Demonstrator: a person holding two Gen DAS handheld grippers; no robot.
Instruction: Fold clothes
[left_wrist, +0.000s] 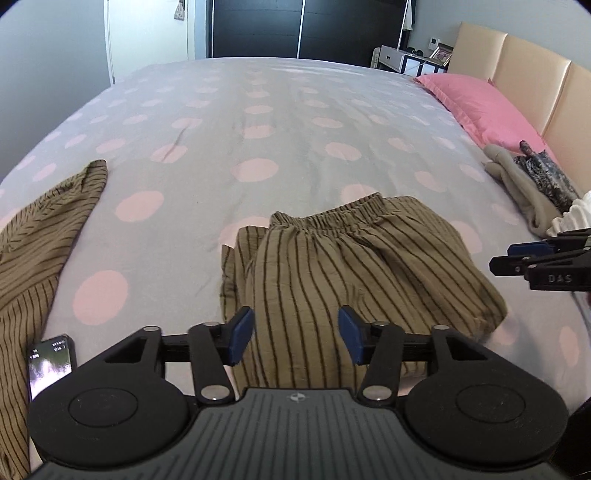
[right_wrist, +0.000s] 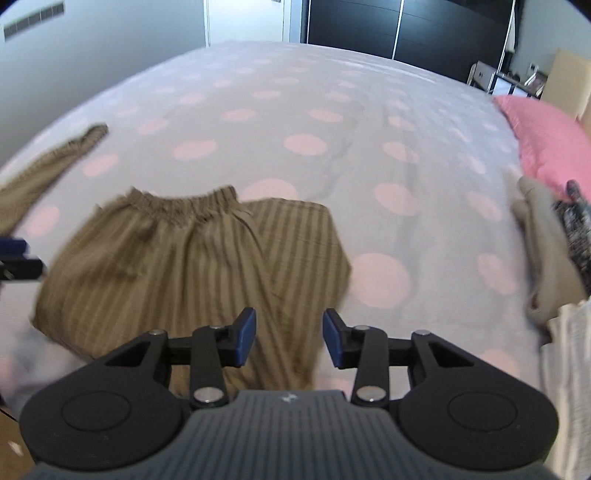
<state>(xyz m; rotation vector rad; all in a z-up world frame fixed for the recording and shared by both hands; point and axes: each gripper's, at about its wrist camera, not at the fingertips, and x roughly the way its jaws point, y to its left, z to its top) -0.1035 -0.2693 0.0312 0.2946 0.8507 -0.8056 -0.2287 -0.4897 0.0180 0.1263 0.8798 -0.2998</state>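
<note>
Partly hidden — striped trousers (left_wrist: 354, 266) run under both gaping, empty hand-held grippers (left_wrist: 295, 334) (right_wrist: 289, 338); right view blurred.

I see a bed (left_wrist: 258, 122) under a grey cover with pink dots, a pink pillow (left_wrist: 480, 107) against the beige headboard (left_wrist: 524, 70), a phone (left_wrist: 51, 363) with its screen lit, and dark wardrobe doors (left_wrist: 299, 26) beyond.

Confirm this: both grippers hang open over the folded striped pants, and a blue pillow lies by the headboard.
One thing is off: the pillow is pink, not blue, as the left wrist view shows. The left gripper and right gripper are open over the folded striped pants, by the headboard.
</note>
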